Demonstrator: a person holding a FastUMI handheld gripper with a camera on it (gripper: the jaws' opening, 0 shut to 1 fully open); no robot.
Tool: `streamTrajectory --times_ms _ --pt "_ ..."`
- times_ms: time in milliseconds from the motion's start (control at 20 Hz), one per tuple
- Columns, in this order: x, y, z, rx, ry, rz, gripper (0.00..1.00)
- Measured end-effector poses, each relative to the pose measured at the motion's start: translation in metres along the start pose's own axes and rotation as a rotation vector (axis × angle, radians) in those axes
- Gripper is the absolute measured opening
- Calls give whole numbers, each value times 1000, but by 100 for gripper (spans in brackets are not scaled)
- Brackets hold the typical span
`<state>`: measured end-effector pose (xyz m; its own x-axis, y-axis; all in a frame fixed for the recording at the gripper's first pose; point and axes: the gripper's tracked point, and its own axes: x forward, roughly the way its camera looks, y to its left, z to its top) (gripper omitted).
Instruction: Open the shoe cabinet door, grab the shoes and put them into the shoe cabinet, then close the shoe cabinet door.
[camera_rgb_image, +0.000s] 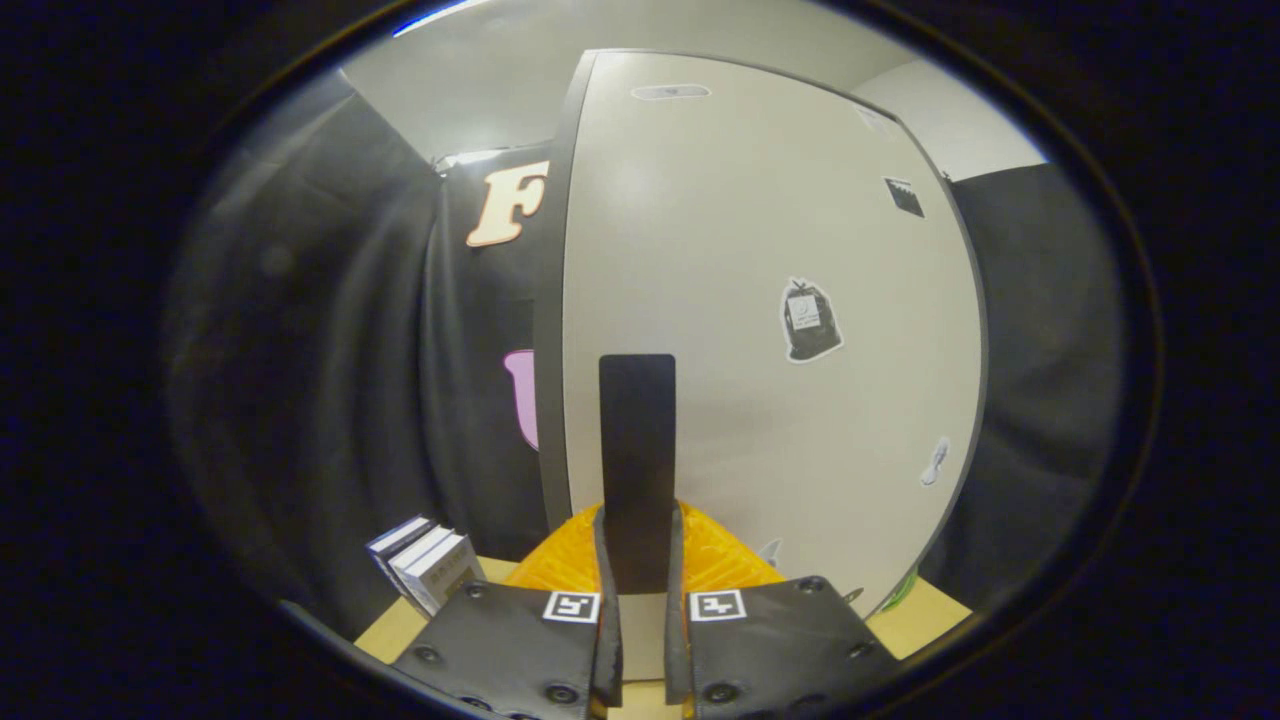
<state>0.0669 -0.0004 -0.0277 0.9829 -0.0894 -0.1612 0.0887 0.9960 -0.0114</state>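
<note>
Right up close, the fingers (640, 560) are clamped on the dark upright handle (637, 450) of the shoe cabinet door (760, 400) — one pressing each side of it. Beyond them the pale door carries a few stickers (810, 320). Off to the left, small boxes (425, 560) stand on the wooden surface (920, 615) — just before the booth's dark cloth wall.
</note>
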Motion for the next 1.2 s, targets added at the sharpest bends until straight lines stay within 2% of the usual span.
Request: streamTrajectory --times_ms 750,1200 --pt "-54 -19 0 -21 -44 23 18" --pt "-117 -50 -3 -21 -48 53 18"
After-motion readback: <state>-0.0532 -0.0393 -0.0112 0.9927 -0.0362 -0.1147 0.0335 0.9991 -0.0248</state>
